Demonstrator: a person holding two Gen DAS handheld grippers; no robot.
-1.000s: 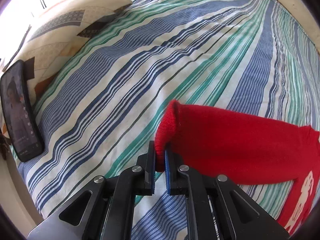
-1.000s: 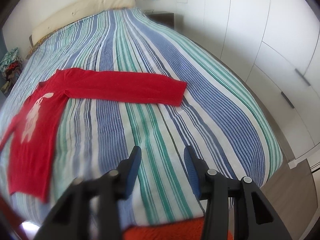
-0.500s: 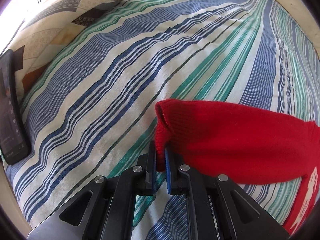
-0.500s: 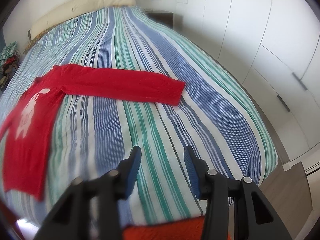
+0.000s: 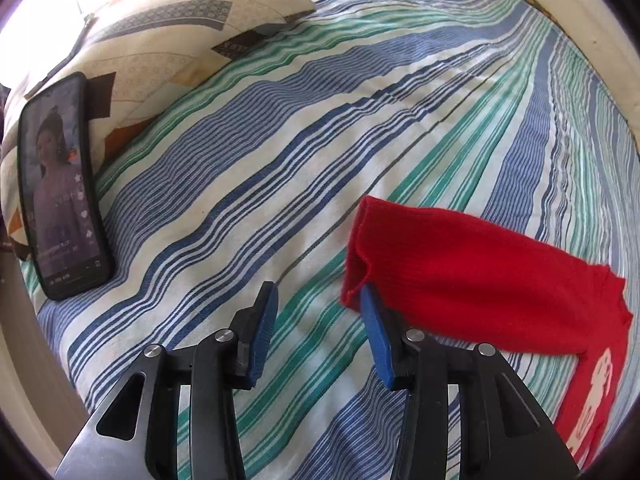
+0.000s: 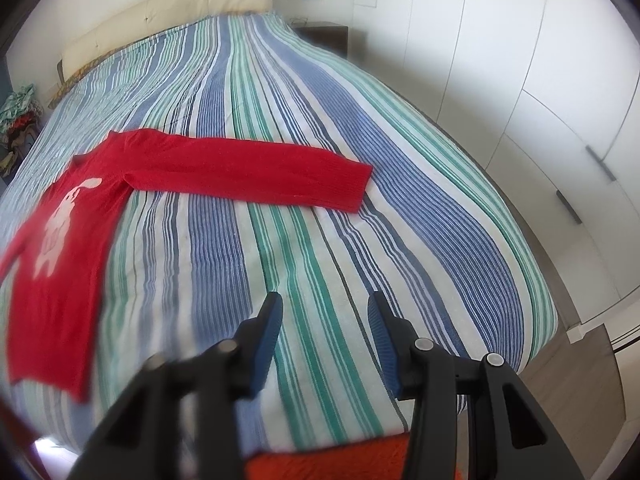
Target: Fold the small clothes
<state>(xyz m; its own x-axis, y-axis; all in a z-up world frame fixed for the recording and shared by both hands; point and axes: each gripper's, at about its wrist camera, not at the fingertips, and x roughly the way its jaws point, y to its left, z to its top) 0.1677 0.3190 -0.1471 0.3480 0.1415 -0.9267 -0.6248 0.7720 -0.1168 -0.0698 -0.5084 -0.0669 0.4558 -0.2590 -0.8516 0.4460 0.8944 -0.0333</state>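
The left gripper (image 5: 316,316) points steeply down at the striped bed (image 5: 280,152); its jaws have just been opening and stand apart, nothing between them, the cuff of the red sweater (image 5: 472,280) lying against the outside of one pad. The right gripper (image 6: 324,332) tilts down near the bed's foot edge, jaws apart and empty. The sweater (image 6: 224,168) lies flat, sleeve stretched across the bed. A phone (image 5: 60,208) leans on a pillow (image 5: 160,36).

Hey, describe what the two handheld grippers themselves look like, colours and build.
Both match: the left gripper and right gripper have black angular linkage arms with cut-out windows, round silver pivot pins and blue ribbed pads on the fingers. No cables, markings, hands or sleeves show.
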